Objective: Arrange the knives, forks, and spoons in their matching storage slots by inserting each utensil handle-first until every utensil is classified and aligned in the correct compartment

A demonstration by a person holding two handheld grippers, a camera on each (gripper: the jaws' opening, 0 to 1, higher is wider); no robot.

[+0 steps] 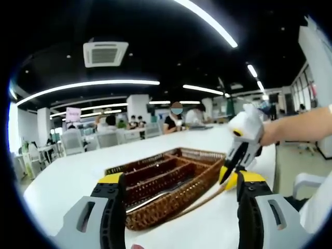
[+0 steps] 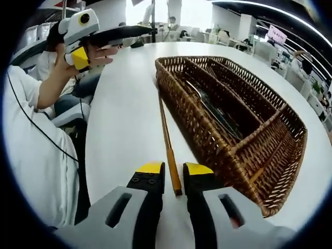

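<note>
A brown woven basket (image 2: 270, 171) sits on the white table (image 2: 124, 119), filling the middle and right of the right gripper view. Thin woven walls split it into long slots. Dark, shiny utensils (image 2: 215, 111) lie flat in one long slot; which kind they are is too hard to tell. A long, thin brown stick (image 2: 167, 140) lies flat on the table just beside the basket's left wall, running from the picture's middle down to the bottom. In the left gripper view the basket (image 1: 171, 181) sits at the lower middle, with silvery utensils (image 1: 150, 199) inside.
</note>
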